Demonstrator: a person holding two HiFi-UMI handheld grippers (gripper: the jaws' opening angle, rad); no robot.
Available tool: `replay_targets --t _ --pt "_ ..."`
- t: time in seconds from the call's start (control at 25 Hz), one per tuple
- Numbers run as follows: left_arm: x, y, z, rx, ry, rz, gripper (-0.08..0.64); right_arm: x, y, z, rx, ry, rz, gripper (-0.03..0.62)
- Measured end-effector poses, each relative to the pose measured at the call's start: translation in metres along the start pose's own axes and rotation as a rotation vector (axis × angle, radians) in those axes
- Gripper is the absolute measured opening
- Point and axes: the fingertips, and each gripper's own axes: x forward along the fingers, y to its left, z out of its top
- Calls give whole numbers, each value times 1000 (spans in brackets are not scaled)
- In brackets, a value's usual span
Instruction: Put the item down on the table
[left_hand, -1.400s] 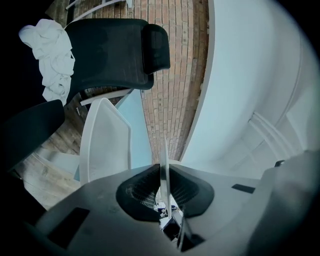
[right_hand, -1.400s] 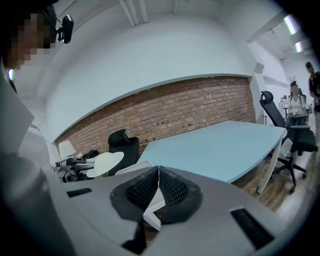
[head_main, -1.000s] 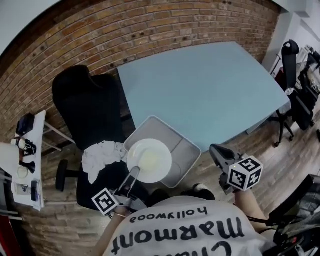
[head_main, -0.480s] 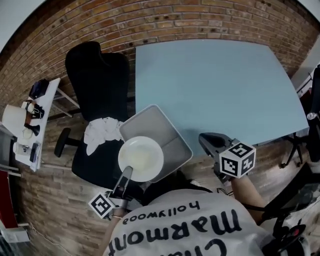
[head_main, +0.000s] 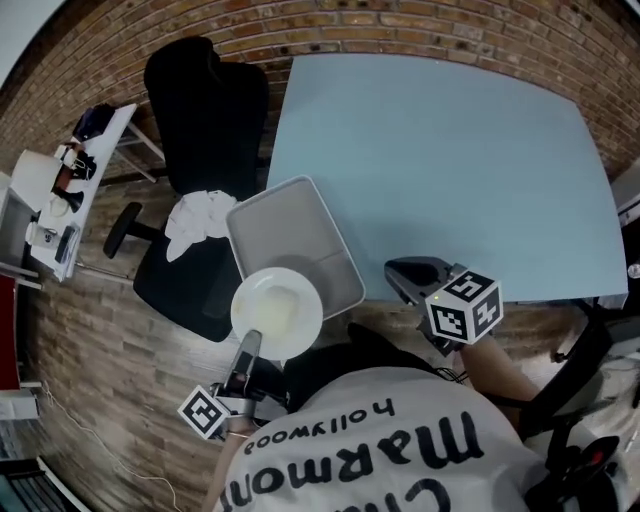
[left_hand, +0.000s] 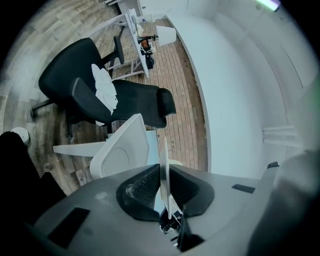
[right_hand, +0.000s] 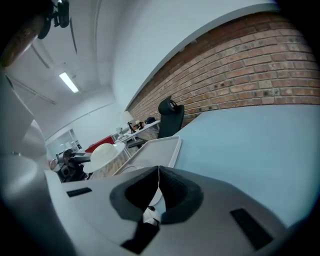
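Observation:
A white plate hangs over the near end of a grey tray, with my left gripper shut on its near rim. In the left gripper view the plate stands edge-on between the pads, beside the tray. The tray sits at the near left corner of the light blue table and overhangs its edge. My right gripper hovers at the table's near edge, right of the tray, shut with nothing in it. The right gripper view shows its jaws pressed together, with the tray and plate to the left.
A black office chair with a white cloth on its seat stands left of the table. A small side table with clutter is at the far left. A brick wall runs behind the table. Wooden floor lies below.
The head view has swung so the table now lies more squarely ahead. The plate in my left gripper has drifted toward the tray's near end. The right gripper stays shut.

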Motion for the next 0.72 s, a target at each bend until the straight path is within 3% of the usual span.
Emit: replay_targets --t 0.2,0.44,0.72 --pt "-13 9 -20 -4 -48 45 32 12 -2 -13 -9 56 70 11" --pt "4 13 -37 55 15 75 32 33 -3 -23 -11 98 134 11" --pt "27 29 -58 23 16 98 32 49 -12 -31 11 103 172 11"
